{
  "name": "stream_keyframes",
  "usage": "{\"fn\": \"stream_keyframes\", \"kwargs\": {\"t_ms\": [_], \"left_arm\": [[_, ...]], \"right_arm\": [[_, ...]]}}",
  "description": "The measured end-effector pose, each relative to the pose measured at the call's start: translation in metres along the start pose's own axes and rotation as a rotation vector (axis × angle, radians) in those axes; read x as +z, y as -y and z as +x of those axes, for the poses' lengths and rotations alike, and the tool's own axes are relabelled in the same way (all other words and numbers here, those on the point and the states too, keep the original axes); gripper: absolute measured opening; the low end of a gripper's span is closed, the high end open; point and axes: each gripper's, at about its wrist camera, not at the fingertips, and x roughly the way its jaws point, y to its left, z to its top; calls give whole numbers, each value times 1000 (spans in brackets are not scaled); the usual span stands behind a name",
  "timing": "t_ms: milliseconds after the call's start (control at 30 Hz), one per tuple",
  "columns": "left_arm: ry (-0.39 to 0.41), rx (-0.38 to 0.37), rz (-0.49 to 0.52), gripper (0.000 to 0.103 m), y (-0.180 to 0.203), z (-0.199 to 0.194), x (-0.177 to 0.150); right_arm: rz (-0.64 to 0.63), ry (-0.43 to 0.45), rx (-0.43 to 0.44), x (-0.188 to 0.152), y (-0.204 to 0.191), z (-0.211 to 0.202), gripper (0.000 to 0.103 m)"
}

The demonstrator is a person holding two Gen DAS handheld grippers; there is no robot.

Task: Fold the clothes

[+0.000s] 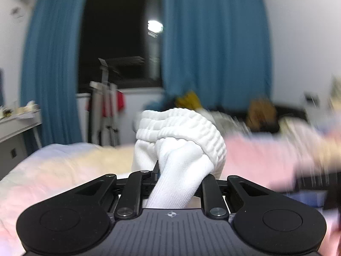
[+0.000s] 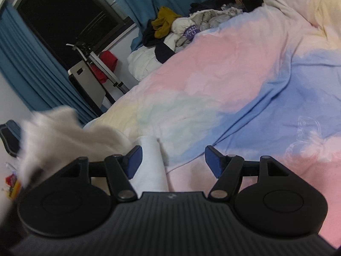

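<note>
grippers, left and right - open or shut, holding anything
Left gripper: shut on the white sock bundle.
Right gripper: open, holding nothing; a white sock lies by its left finger.

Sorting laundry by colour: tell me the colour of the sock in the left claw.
White, with a ribbed cuff: the sock shows best in the left wrist view.

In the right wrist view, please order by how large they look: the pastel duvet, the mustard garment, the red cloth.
1. Pastel duvet, clearly largest.
2. Mustard garment and red cloth look alike; their distances from the camera differ, so I leave them unranked.
</note>
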Motion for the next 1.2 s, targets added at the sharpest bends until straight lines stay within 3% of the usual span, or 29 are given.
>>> {"fn": "stream_keyframes", "kwargs": {"t_ms": [167,333,500,600,667,900,967,1133,1200], "left_arm": [[-11,-21,173,18,19,6,-35],[-51,-65,342,24,9,6,-53],[-48,-54,426,52,-7,-7,-79],[-61,-63,443,58,-13,-13,-89],[-64,-74,455,61,-4,-45,-101],[-63,-87,440,61,-22,-73,-113],[-65,-88,418,61,-27,-78,-117],[-82,-93,299,60,-45,-78,-116],[-90,-95,277,60,-48,-76,-113]], "right_arm": [[88,-42,55,5,16,4,68],[273,-109,192,9,39,14,68],[377,-163,318,7,48,22,67],[360,-184,348,5,41,27,63],[357,-212,380,5,34,36,62],[282,-318,383,8,12,85,60],[248,-345,384,8,5,99,59],[188,-407,493,5,-14,125,57],[153,-404,475,4,-21,130,55]]}}
